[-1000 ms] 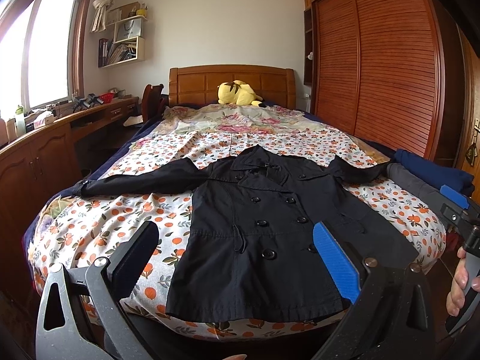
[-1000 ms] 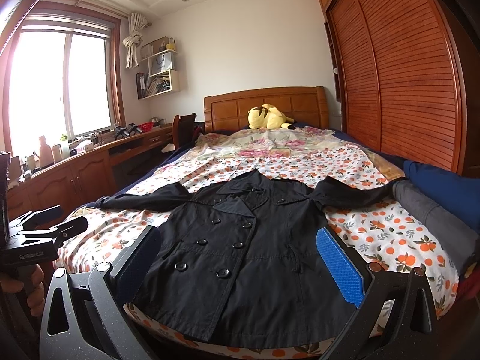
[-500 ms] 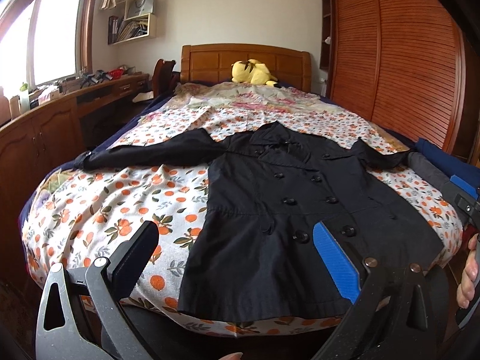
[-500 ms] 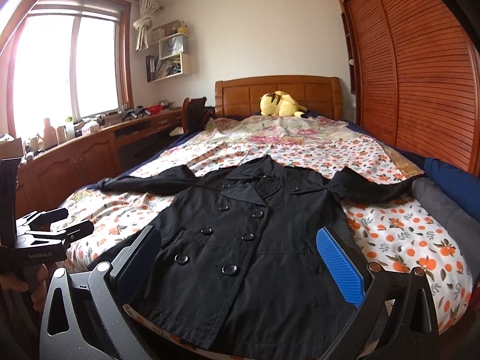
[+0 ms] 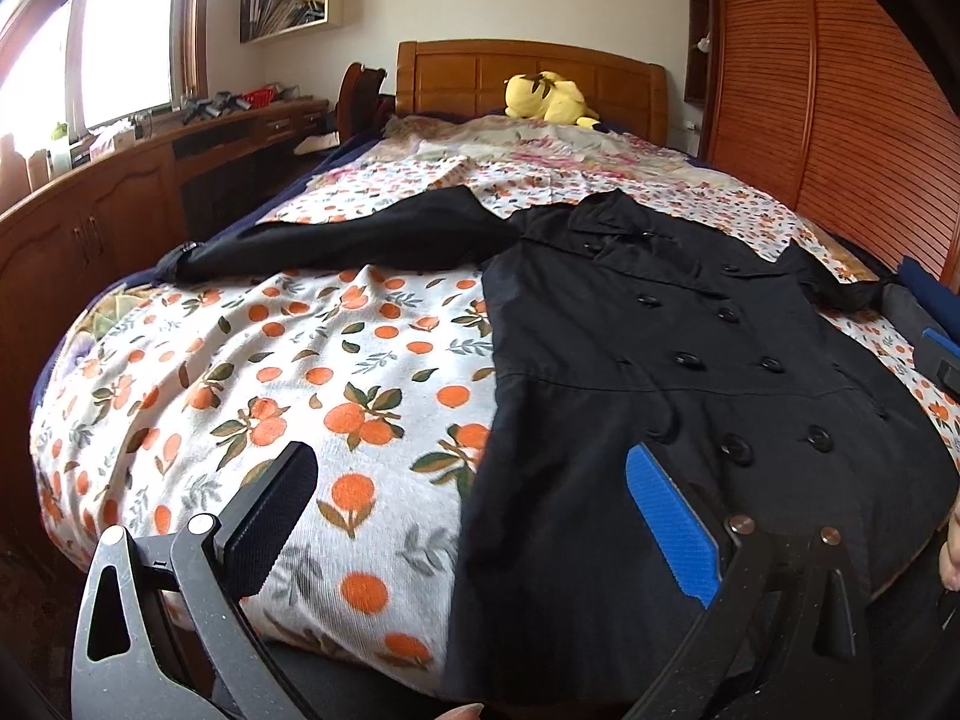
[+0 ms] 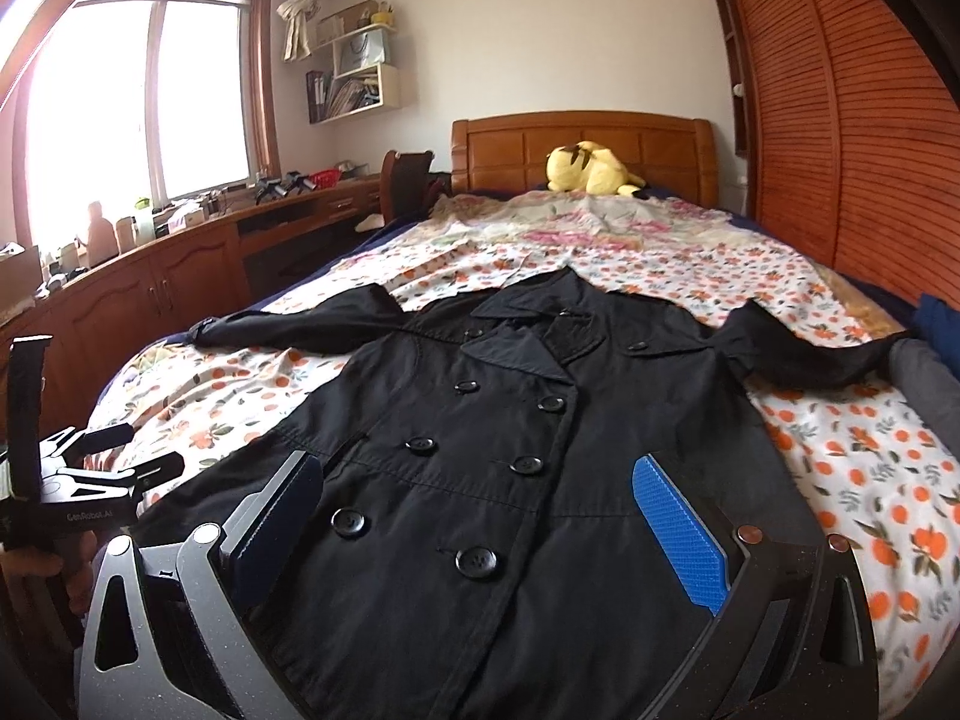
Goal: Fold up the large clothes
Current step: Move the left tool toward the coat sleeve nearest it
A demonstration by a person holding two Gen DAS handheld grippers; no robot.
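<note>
A black double-breasted coat (image 5: 660,372) lies flat, front up, on the bed, both sleeves spread out to the sides; it also shows in the right wrist view (image 6: 510,450). My left gripper (image 5: 474,510) is open and empty, hovering over the coat's lower left hem edge and the bedspread. My right gripper (image 6: 480,516) is open and empty, low over the coat's lower front by the buttons. The left gripper also shows at the left edge of the right wrist view (image 6: 96,468).
The bed has an orange-fruit print spread (image 5: 300,372) and a wooden headboard (image 6: 582,144) with a yellow plush toy (image 6: 588,171). A wooden desk unit (image 6: 168,276) runs along the left. A slatted wardrobe (image 6: 852,120) stands right. Folded blue and grey items (image 6: 930,360) lie at the bed's right edge.
Both grippers have moved forward and down toward the coat's hem; the left has shifted left over the coat's left edge. Both stay open.
</note>
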